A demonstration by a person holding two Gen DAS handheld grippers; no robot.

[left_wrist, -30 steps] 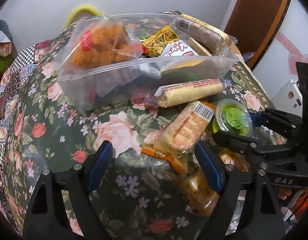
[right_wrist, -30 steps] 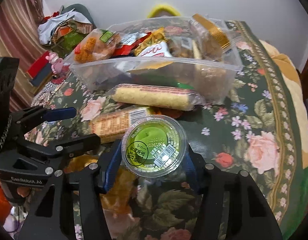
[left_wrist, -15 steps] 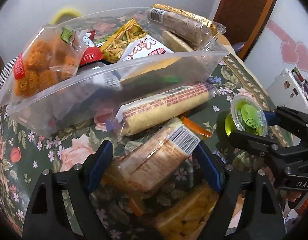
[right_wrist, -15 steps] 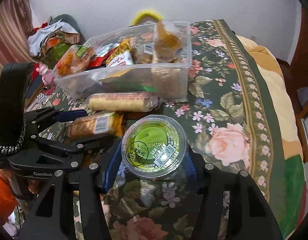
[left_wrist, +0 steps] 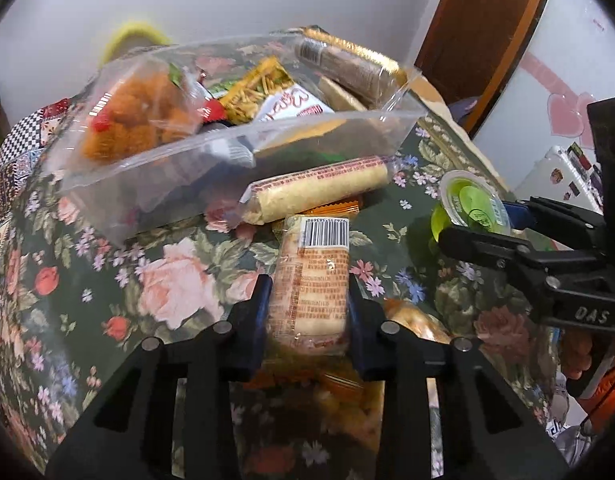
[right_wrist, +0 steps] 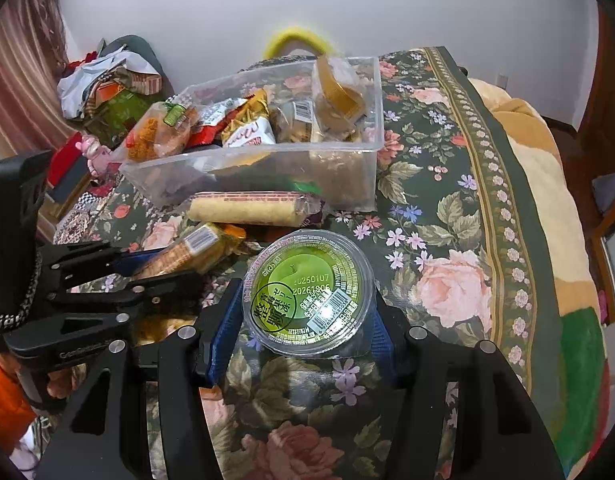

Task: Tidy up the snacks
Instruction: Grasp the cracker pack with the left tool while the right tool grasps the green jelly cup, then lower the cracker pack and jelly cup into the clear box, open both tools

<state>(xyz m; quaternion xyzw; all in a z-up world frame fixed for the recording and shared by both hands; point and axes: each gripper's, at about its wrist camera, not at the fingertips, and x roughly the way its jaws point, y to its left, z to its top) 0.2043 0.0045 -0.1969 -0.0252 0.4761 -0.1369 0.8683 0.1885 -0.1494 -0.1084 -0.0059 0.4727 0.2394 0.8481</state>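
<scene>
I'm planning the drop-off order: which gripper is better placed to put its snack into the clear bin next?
Probably right. The right gripper has the jelly cup lifted, with open tablecloth up to the clear bin; the left gripper has just clamped the cracker pack.

Tablecloth (right_wrist: 447, 200) dark green with pink and red roses, small white and blue flowers, beaded border stripe. Jelly cup (right_wrist: 309, 292) clear with bright green lid, black print, white barcode. Biscuit pack (left_wrist: 311, 280) pale orange with red text, white barcode patch. Wafer roll (left_wrist: 319, 190) cream-yellow with red brick-pattern stripe. Storage box (right_wrist: 339, 168) clear. Gripper pads (right_wrist: 223, 328) blue, frames black.
</scene>
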